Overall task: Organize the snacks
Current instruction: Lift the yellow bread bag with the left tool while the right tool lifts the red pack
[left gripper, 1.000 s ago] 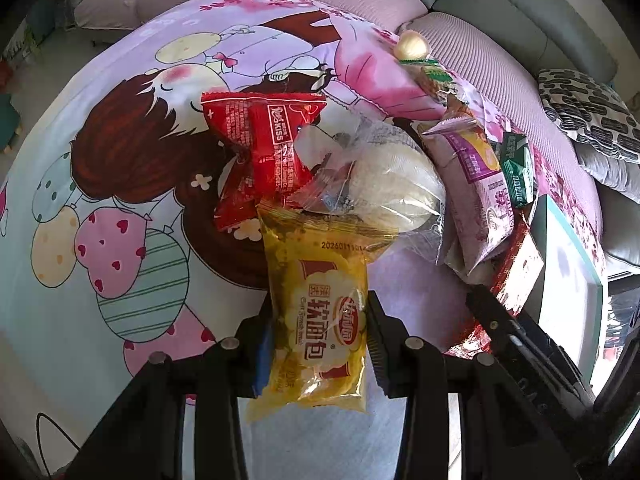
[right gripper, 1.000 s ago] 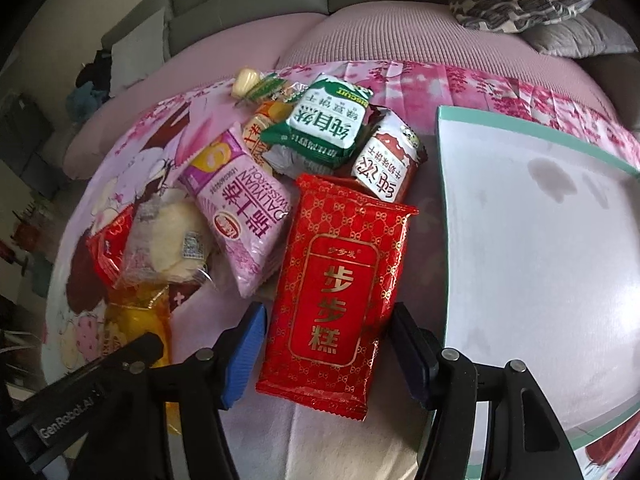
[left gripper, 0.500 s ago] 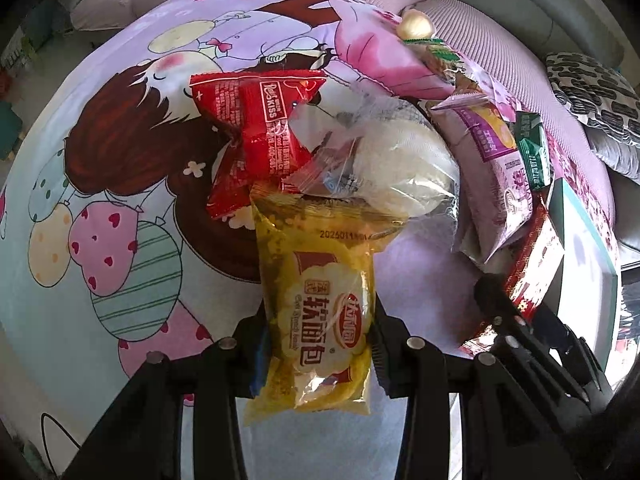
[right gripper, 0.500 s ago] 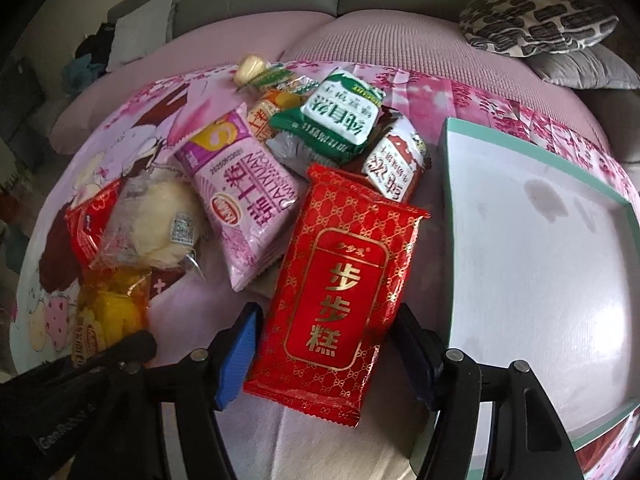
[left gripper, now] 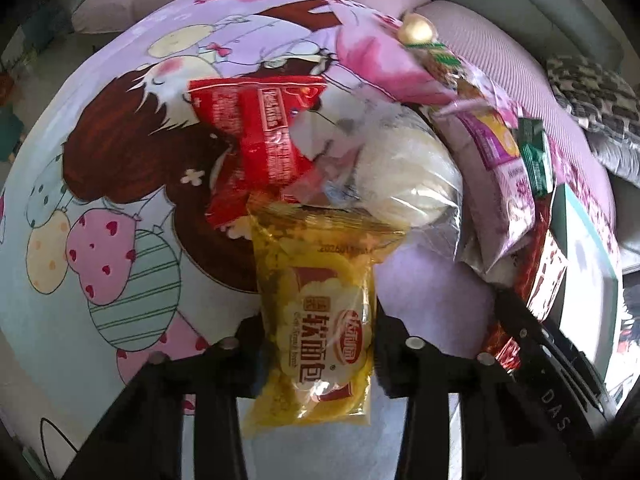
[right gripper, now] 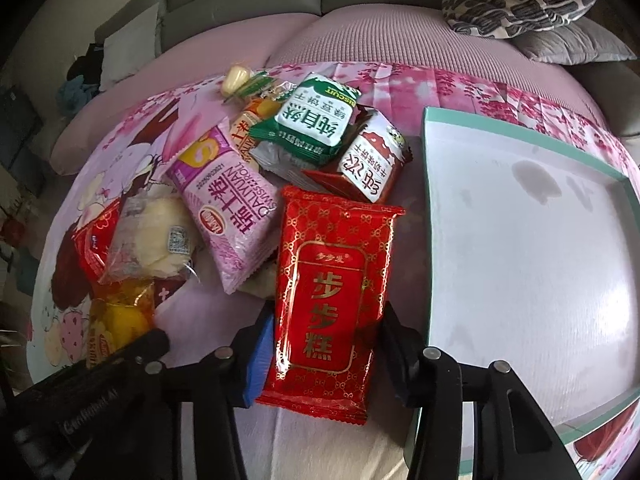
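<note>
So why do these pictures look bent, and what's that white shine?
Both views bulge through fisheye lenses, with dark corners. Right wrist view: daylight glares off the tray and glints on the red packet. Left wrist view: the clear bun bag looks washed out and slightly blurred.

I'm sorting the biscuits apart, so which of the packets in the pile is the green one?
The green biscuit packet with white lettering, lying on top at the far side of the pile, above the pink roll packet and beside the red-and-white packet.
</note>
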Demonstrator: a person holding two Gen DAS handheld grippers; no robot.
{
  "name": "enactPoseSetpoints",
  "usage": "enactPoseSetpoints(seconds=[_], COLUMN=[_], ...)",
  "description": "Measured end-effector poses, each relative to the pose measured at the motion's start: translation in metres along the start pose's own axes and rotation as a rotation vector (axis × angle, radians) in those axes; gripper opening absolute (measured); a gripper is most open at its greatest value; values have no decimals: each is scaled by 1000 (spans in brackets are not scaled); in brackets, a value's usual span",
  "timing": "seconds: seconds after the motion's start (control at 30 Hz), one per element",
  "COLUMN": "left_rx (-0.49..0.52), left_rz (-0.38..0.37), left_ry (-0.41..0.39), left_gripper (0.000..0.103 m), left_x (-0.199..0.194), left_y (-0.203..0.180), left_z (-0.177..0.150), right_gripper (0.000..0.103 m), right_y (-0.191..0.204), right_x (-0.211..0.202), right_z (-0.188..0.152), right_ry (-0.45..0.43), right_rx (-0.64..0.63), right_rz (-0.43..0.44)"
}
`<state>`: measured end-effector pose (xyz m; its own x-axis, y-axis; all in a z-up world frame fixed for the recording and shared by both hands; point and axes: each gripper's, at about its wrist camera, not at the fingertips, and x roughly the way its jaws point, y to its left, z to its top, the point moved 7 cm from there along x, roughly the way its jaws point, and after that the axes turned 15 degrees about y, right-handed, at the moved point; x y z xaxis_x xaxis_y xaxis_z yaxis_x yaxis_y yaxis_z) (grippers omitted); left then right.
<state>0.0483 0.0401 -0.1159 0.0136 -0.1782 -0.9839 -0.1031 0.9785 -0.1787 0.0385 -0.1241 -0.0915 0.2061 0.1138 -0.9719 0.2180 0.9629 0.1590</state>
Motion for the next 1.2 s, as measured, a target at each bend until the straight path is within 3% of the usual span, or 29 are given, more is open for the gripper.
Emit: enactPoseSetpoints(seconds=[0.4, 0.83, 1.07, 1.2], left_rx=[2, 44, 116, 212], left_rz=[-67, -150, -148, -140], left_ry=[-2, -117, -98, -92], left_gripper=[41, 41, 41, 41], left_x=[-11, -48, -55, -58], left_y=[-2, -24, -45, -78], left_z=[-6, -8, -15, -17], right_gripper=[50, 50, 50, 50], right_y=[-4, -20, -65, -107], right_x=[-11, -55, -72, -83], right_z=[-12, -13, -6, -5], right_ry=[16, -83, -116, -150], right_rx=[46, 92, 203, 300], right_rz=[88, 115, 126, 106])
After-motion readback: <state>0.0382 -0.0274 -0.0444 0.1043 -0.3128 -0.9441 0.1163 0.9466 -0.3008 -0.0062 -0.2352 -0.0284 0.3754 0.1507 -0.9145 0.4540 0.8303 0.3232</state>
